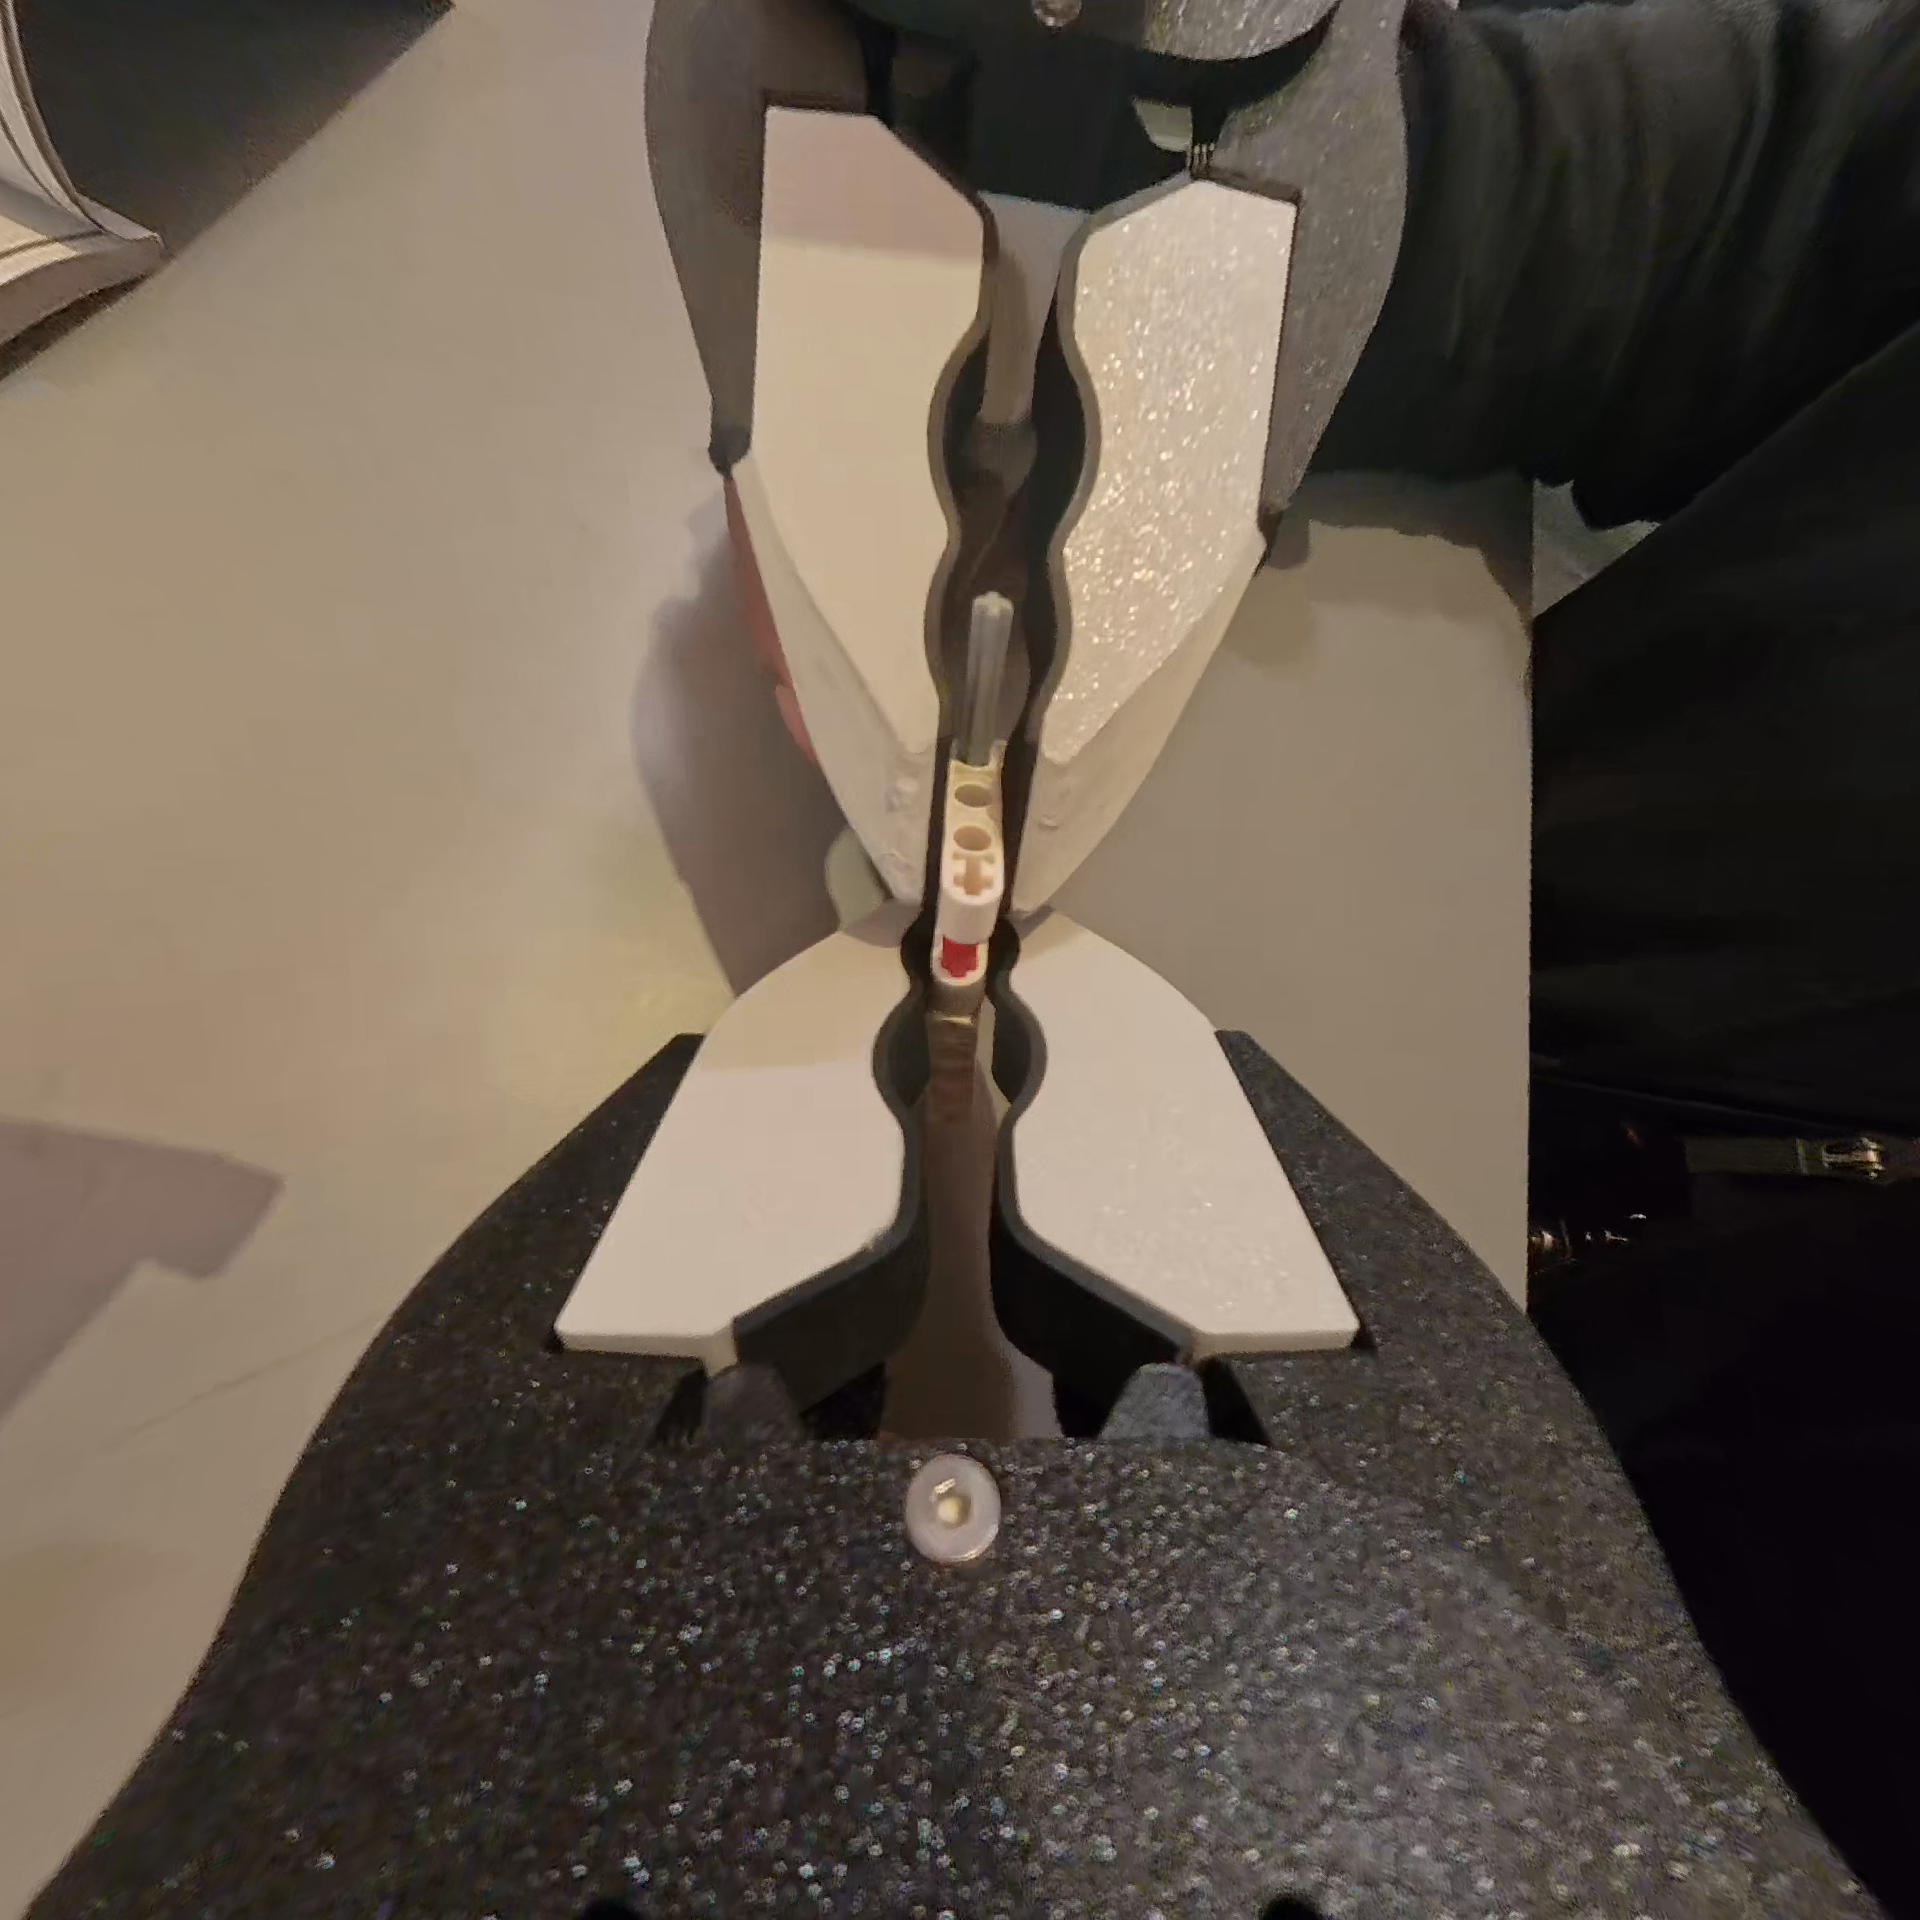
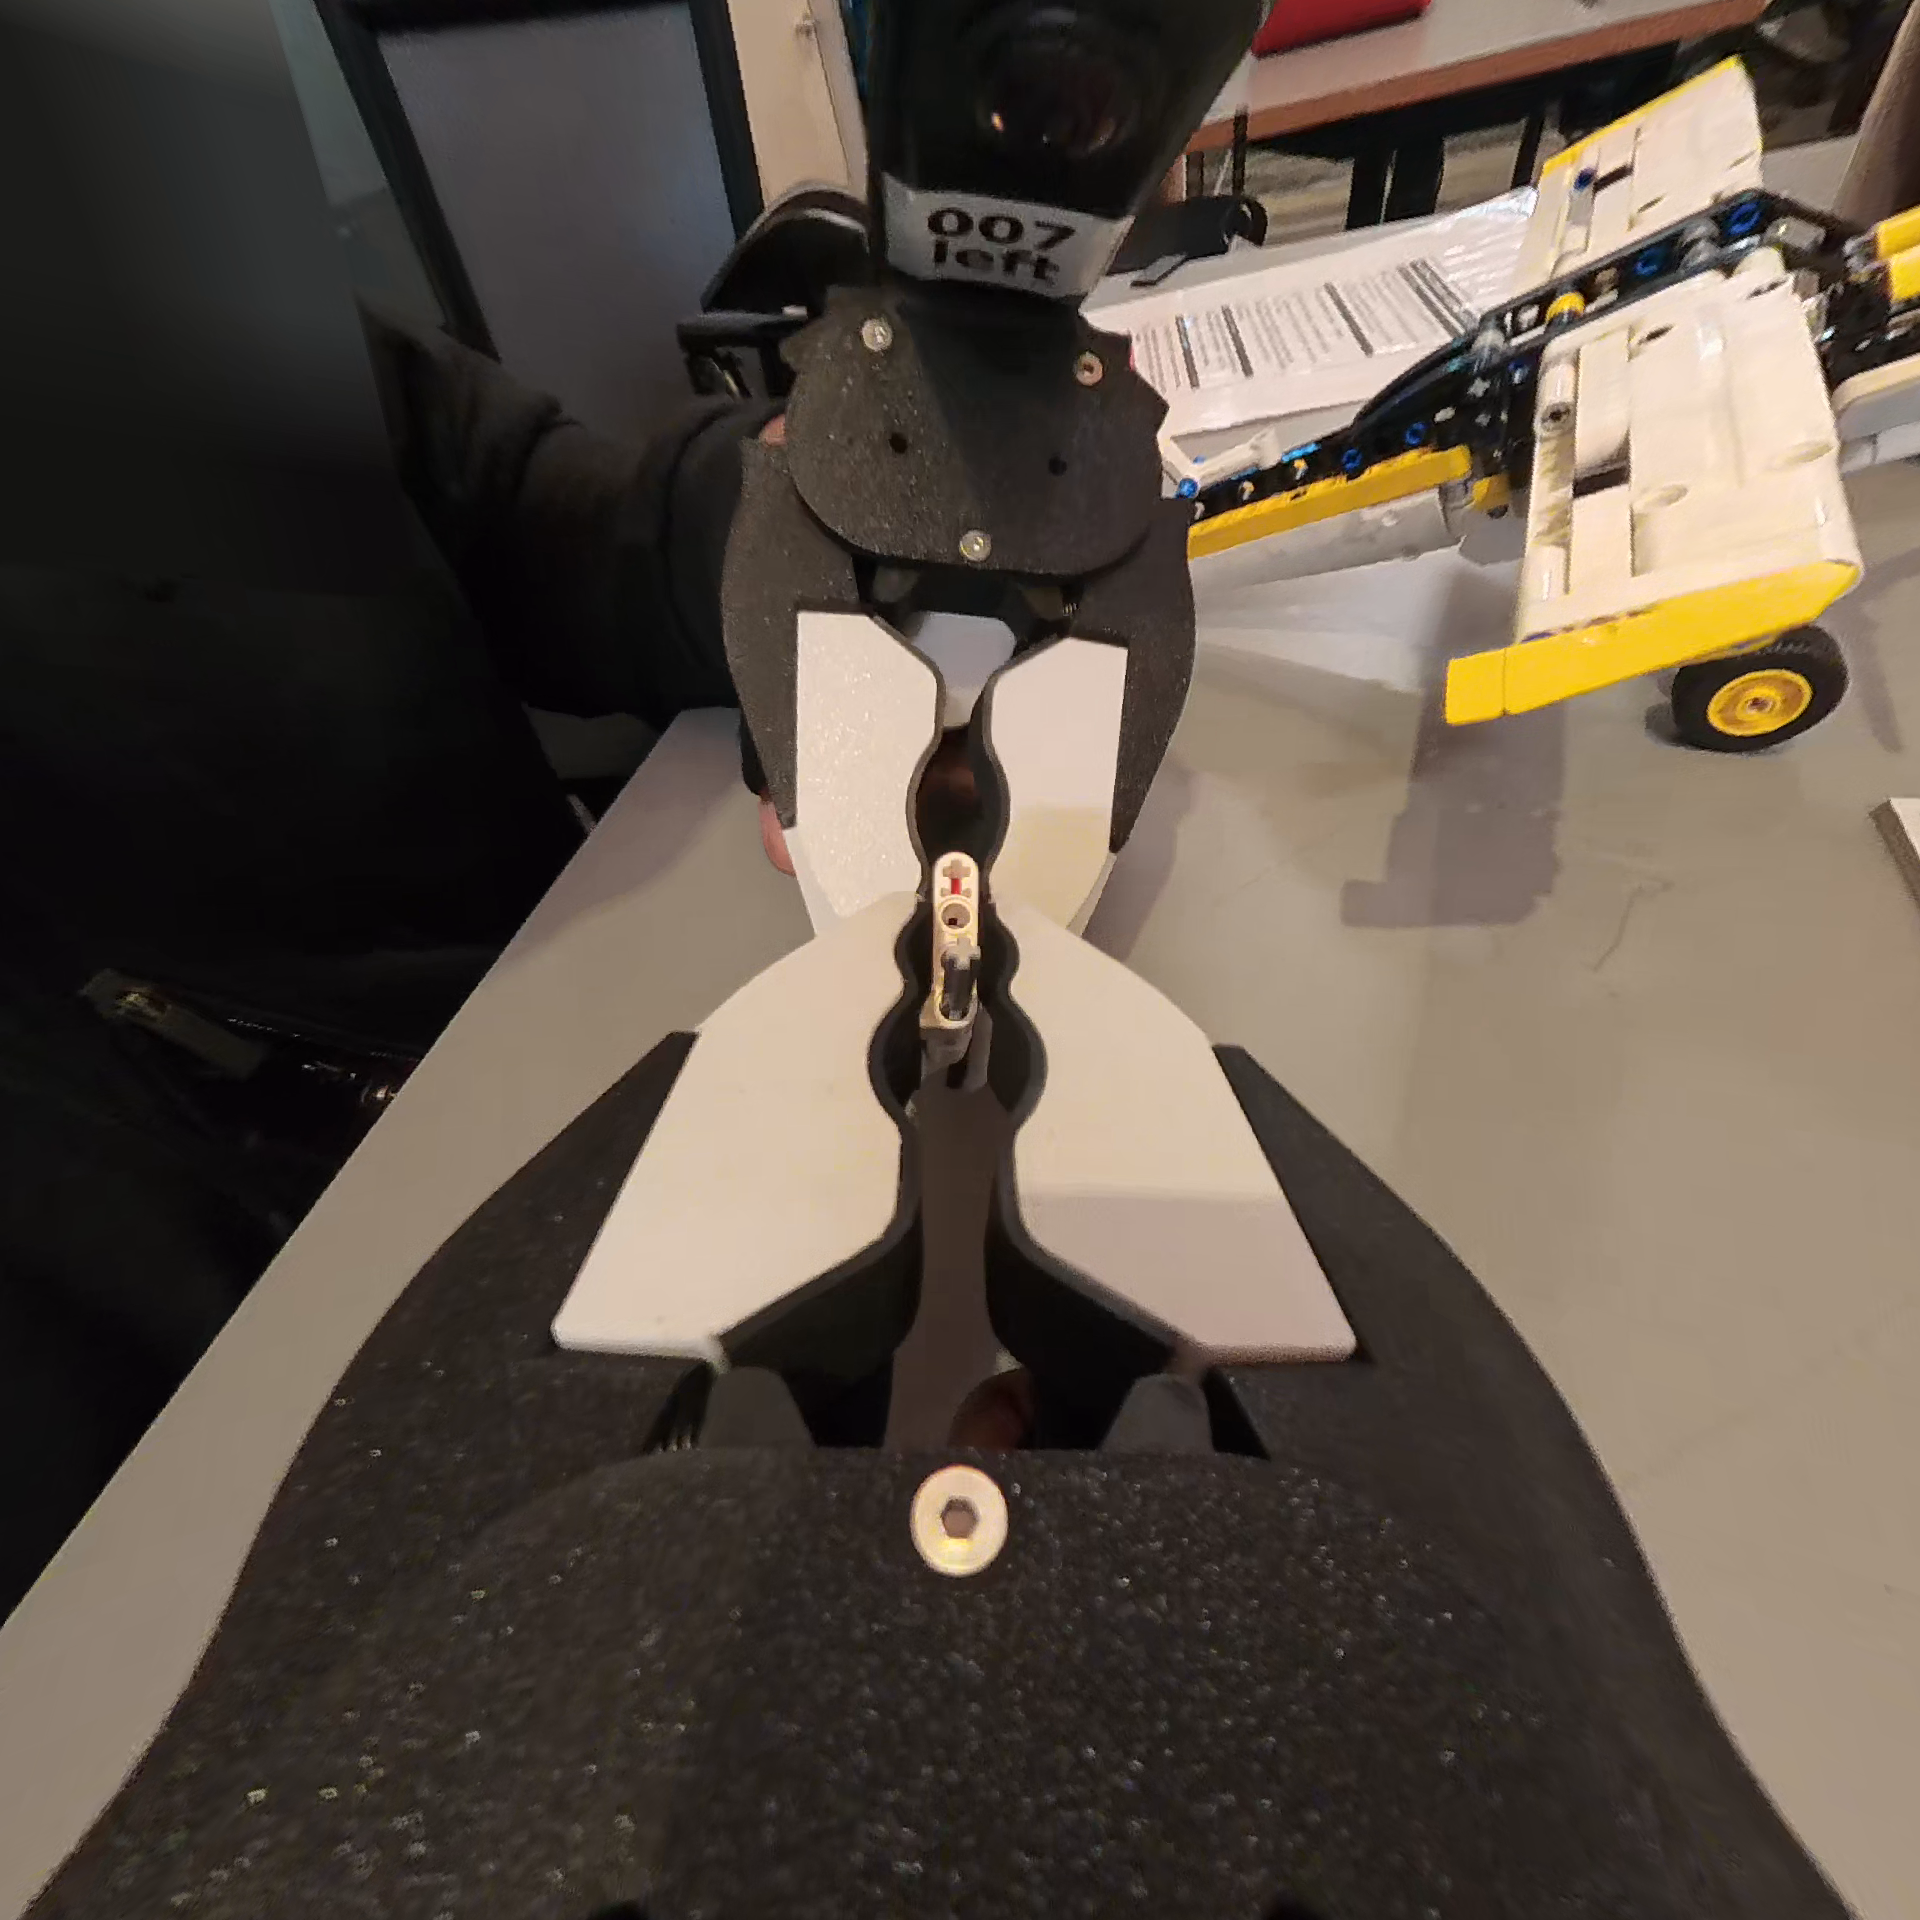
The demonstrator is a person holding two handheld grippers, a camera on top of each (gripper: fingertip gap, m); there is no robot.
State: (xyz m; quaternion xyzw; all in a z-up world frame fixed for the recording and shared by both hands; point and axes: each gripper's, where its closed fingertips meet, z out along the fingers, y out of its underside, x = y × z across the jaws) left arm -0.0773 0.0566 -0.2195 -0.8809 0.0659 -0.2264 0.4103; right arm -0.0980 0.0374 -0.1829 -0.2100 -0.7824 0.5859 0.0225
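Two grippers are seen tip to tip above the table, close to its near edge, with one small white beam bridged between them. The left gripper is closed on the beam end that carries a red pin. A tan stub is seen behind that end, between the same fingers, but what it is cannot be told. The right gripper is closed on the opposite end, where a grey axle is seated in the cross hole and runs back between its fingers. Both pairs of pads are pressed to the beam's sides, and the beam is held off the table surface.

Around: a yellow and white model is parked toward the table's far right corner, well apart from the grippers. Printed sheets lie beneath and behind it. A black sleeve is seen along the near edge. Nothing is seen between the grippers other than the beam.
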